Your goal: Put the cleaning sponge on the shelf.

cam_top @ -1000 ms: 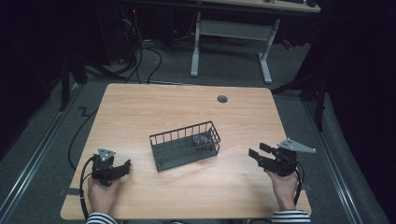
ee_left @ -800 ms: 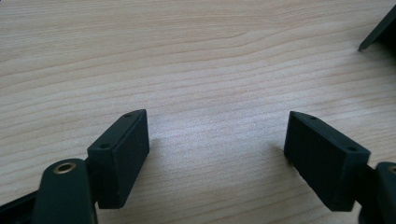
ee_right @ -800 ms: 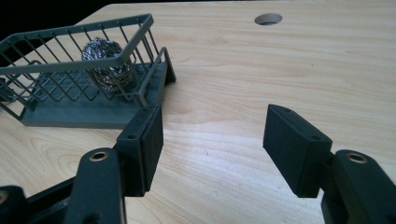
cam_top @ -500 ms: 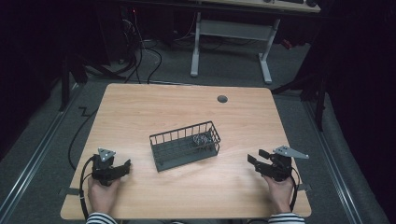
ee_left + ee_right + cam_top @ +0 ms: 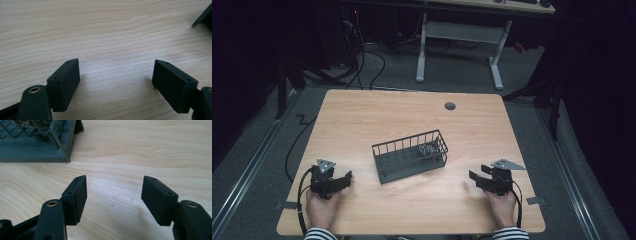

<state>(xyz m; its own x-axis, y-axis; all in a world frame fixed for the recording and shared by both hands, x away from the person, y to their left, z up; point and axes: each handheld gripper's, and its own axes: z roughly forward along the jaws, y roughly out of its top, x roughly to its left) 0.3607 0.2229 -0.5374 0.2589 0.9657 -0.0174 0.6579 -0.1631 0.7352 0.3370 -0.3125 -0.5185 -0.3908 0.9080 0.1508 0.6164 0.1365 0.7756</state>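
Resting low on the worktop point(image 5: 362, 115), the left gripper point(image 5: 343, 179) at eight o'clock and right gripper point(image 5: 475, 179) at four o'clock have their fingers released, grasping nothing; the right's have just been opening; the wire basket point(image 5: 411, 155) stands between them at centre; no writing is readable.

Wire basket point(image 5: 410, 156) is sitting mid-table point(image 5: 362, 115), angled, with a wire tangle point(image 5: 428, 149) lying in its right end. Left gripper point(image 5: 343, 179) is resting near the front-left edge, left of the basket and well apart from it. Right gripper point(image 5: 476, 178) is sitting near the front-right edge, right of the basket. Round hole point(image 5: 450, 106) is lying behind the basket toward the far edge. A desk frame point(image 5: 459, 37) is standing beyond the table.
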